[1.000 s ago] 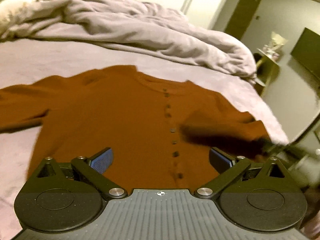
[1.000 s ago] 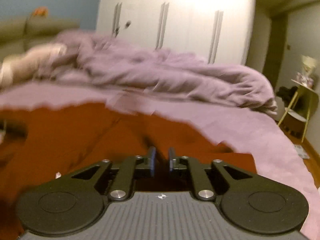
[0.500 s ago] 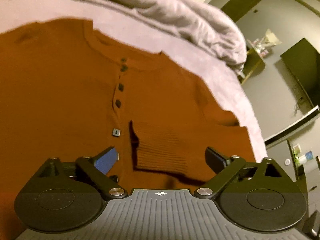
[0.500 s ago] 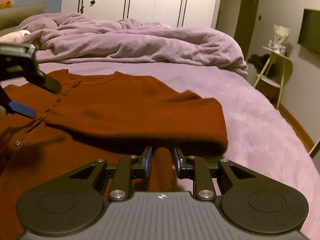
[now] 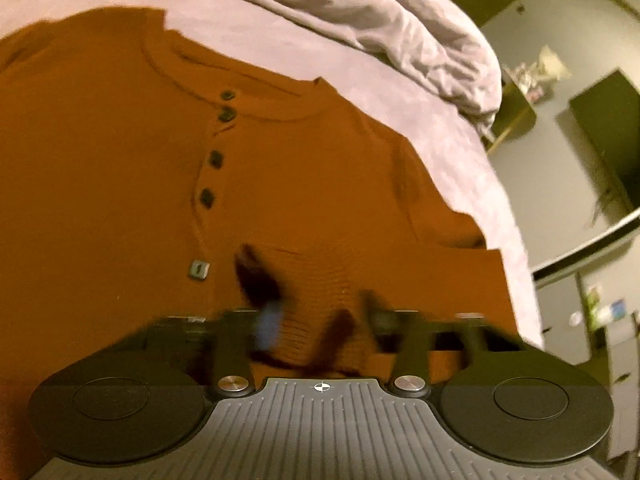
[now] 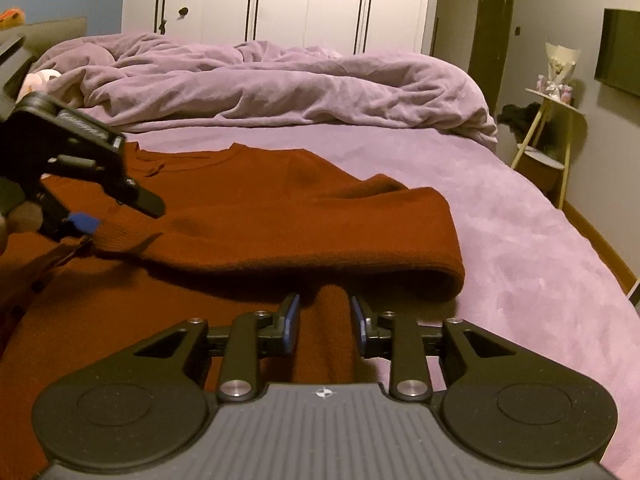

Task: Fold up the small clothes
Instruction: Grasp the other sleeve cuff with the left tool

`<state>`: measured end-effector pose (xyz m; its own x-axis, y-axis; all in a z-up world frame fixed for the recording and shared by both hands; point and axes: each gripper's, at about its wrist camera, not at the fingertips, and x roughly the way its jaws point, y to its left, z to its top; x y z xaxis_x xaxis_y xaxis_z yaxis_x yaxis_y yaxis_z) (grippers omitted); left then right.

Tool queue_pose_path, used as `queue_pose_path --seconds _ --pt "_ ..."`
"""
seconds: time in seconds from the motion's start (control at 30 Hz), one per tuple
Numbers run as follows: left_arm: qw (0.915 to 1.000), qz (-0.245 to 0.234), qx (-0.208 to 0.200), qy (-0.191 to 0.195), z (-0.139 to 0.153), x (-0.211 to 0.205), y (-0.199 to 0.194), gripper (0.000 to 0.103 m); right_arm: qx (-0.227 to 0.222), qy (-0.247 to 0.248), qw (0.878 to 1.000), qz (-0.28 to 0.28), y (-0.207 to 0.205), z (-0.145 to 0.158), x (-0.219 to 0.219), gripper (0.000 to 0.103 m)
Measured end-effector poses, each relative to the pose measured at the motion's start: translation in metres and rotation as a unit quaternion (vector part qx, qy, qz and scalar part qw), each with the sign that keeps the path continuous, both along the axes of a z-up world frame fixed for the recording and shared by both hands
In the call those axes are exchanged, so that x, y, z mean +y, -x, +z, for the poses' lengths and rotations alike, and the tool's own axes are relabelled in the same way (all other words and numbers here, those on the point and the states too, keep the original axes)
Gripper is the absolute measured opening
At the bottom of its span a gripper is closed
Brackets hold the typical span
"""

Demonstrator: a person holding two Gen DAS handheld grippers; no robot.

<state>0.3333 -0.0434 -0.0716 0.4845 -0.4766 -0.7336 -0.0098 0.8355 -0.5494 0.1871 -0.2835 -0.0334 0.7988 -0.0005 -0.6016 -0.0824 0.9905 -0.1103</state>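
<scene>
Presently we counted one rust cardigan (image 5: 120, 160) flat on the bed (image 6: 500, 220), five buttons (image 5: 216, 159) showing; left gripper (image 5: 316, 320) clamped its sleeve cuff (image 5: 316, 280) at six o'clock; right gripper (image 6: 325, 320) stood parted, having just widened, cloth between unpinched.

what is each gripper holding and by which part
Left gripper pinches the sweater by its sleeve cuff. Right gripper has just been opening; a sweater ridge sits between its jaws, seemingly not gripped.
</scene>
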Motion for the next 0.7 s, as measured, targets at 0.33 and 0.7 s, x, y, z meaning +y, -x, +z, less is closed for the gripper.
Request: queue_pose_path --seconds 0.33,0.7 --pt "0.9854 0.042 -0.145 -0.079 0.081 0.065 0.017 0.007 -0.013 0.038 0.999 -0.002 -0.008 0.011 0.008 0.033" --pt "0.9765 0.115 -0.056 -0.173 0.013 0.156 0.037 0.046 0.031 0.109 0.993 0.021 -0.044 -0.003 0.037 0.036"
